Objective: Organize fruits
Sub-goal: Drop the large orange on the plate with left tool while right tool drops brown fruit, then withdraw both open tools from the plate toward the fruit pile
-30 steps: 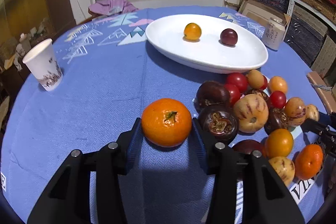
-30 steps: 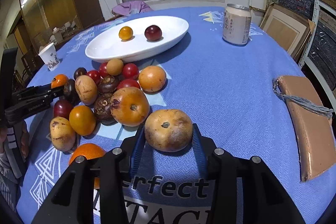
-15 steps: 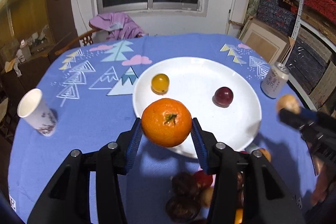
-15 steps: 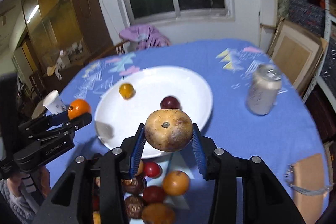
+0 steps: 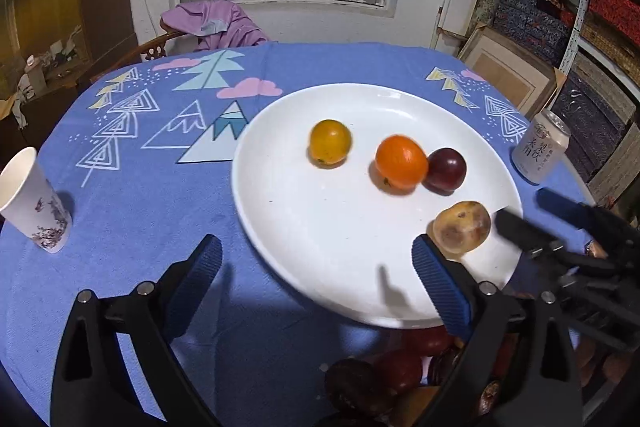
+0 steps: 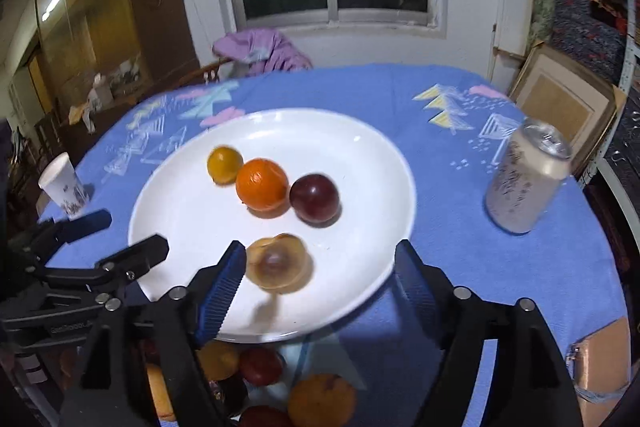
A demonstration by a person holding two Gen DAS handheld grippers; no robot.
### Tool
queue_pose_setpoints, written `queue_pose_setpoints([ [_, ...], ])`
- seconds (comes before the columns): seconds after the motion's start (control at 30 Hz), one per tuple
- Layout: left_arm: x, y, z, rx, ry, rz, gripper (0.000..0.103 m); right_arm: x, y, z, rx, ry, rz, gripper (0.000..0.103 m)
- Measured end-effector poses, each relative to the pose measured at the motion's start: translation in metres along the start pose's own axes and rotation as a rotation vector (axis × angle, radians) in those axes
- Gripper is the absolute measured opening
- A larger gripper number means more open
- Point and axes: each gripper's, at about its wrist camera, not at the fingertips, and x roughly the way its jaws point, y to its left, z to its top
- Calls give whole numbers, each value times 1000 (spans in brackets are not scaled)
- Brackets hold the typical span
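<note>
Right wrist view shows both grippers' jaws spread and empty, so the blurred brown fruit (image 6: 278,263) between the right gripper's (image 6: 318,279) could roll off the plate (image 6: 384,163) rim.

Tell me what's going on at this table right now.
A person with a tool in each hand is moving fruit from a pile onto the white plate. Both tools are open and empty: the left tool and the right tool hang over the plate's near edge. On the plate lie an orange touching a plum, a yellow fruit and a blurred brown fruit. More fruit waits below the plate.
</note>
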Motion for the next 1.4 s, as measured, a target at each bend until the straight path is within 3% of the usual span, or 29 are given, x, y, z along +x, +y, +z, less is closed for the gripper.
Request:
queue_pose_setpoints([
  [0.07, -10, 6, -3, 0, -17, 26, 94, -20, -7, 0, 17, -50, -3, 80],
  [0.17, -34, 15, -15, -26, -51, 35, 99, -61, -21, -9, 63, -133, 20, 96],
  [0.27, -55, 22, -38, -34, -57, 33, 99, -94, -34, -41, 121, -189, 62, 100],
  [0.5, -86, 16, -107, 1, -28, 44, 99, -121, -52, -114, 190, -158, 76, 100],
  [0.63, -107, 5, -133, 29, -40, -29, 99, -126, -49, -127, 193, -156, 97, 100],
  [0.77, -102, -12, -145, 119, -26, 25, 99, -125, -44, -130, 168, -142, 100, 100],
  [0.87, -92, -15, -140, 126, -16, 37, 99, -124, -42, -131, 153, -135, 99, 100],
  [1.07, -80, -3, -127, 55, 18, -50, 99, -122, -38, -133, 141, -122, 91, 100],
  [1.2, -89, 13, -133, 63, 15, 9, 99, -122, -40, -133, 147, -123, 90, 100],
  [1.33, -94, 58, -138, -95, 36, 107, 99, -122, -40, -134, 155, -119, 106, 100],
  [1.4, -103, 74, -137, -205, 10, 11, 99, -124, -35, -134, 134, -125, 115, 100],
])
